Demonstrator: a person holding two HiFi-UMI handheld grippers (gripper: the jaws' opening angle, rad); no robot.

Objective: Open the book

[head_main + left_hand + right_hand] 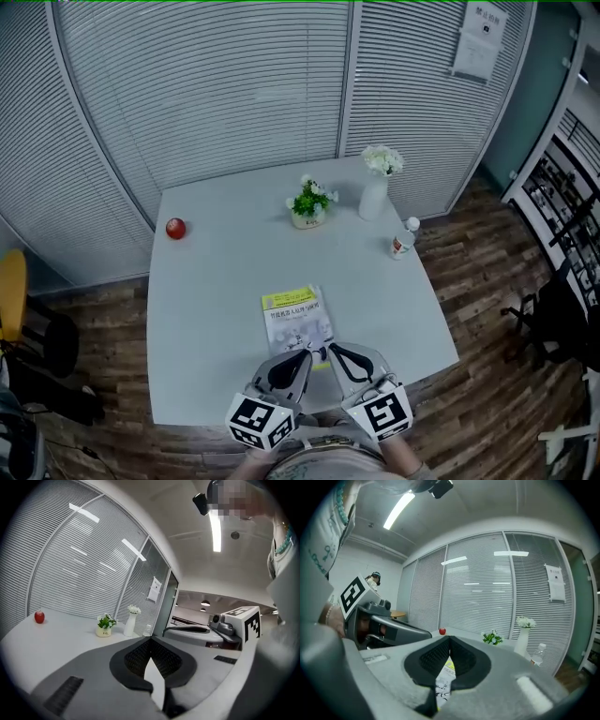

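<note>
A closed book (295, 314) with a yellow-and-white cover lies flat near the front edge of the white table (216, 309). Both grippers hover side by side over its near end. My left gripper (307, 354) has its jaws together with nothing between them; in the left gripper view (151, 640) only bare table shows through the slit below the tips. My right gripper (329, 350) is also shut and empty, and in the right gripper view (449, 638) the book's cover (446, 676) shows just under the tips.
A red apple (175, 228) sits at the far left of the table. A small potted plant (309, 202), a white vase of flowers (374, 193) and a small bottle (403, 241) stand at the back right. Slatted blinds wall the far side; wooden floor surrounds the table.
</note>
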